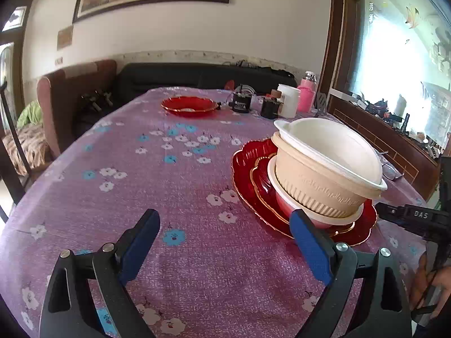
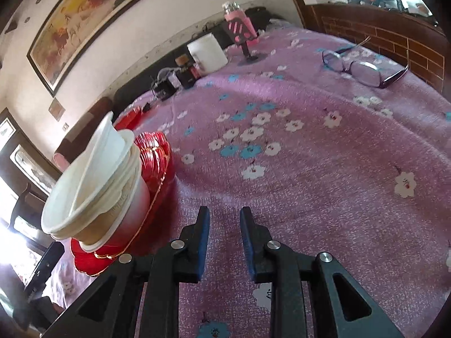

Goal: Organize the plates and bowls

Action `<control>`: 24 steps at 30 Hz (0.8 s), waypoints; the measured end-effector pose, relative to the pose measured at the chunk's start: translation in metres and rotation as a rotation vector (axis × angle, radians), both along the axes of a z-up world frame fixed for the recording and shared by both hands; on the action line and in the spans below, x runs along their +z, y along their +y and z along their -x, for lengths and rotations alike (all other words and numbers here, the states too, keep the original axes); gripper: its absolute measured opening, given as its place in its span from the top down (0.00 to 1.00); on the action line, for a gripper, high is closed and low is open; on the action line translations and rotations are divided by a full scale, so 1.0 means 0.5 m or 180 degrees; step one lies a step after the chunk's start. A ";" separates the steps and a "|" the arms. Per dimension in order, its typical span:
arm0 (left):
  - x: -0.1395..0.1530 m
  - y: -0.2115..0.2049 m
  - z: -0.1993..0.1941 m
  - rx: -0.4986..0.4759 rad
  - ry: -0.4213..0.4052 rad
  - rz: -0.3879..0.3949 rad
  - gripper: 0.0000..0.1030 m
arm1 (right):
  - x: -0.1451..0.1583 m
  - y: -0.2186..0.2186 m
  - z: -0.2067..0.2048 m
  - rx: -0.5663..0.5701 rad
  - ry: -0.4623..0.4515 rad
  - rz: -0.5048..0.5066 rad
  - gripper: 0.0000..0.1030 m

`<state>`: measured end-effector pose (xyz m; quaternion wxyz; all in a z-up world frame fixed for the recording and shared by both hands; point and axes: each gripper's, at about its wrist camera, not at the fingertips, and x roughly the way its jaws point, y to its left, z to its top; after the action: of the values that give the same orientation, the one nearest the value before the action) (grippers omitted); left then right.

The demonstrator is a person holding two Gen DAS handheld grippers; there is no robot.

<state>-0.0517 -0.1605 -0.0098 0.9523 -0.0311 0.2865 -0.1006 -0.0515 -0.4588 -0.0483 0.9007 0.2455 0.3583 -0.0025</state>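
A white bowl (image 1: 332, 146) sits nested in a beige ribbed bowl (image 1: 315, 188). Both rest on a pink-and-white bowl (image 1: 284, 205), on two stacked red plates (image 1: 248, 163) with gold rims. A third red plate (image 1: 187, 106) lies alone at the far side of the table. My left gripper (image 1: 225, 215) is open wide over bare cloth, and its right finger (image 1: 310, 248) is just in front of the stack. In the right wrist view the bowl stack (image 2: 93, 186) and red plates (image 2: 157, 155) are at the left. My right gripper (image 2: 224, 211) stands to their right with a narrow gap between its jaws and nothing in it.
The table wears a purple floral cloth (image 1: 174, 186). At its far end stand a white mug (image 1: 289, 100), a pink bottle (image 1: 307, 95) and small black items (image 1: 241, 101). Eyeglasses (image 2: 363, 69) lie at the right. A brown chair (image 1: 70, 98) stands on the left.
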 end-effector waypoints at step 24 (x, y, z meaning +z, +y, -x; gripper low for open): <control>-0.009 -0.048 0.000 -0.0093 0.0060 -0.0491 0.09 | -0.003 0.002 -0.009 0.0010 0.0130 0.0036 0.61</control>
<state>-0.0519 -0.1844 -0.0143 0.9475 0.0456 0.3028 -0.0917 -0.0472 -0.4576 -0.0498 0.8946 0.2396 0.3770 -0.0082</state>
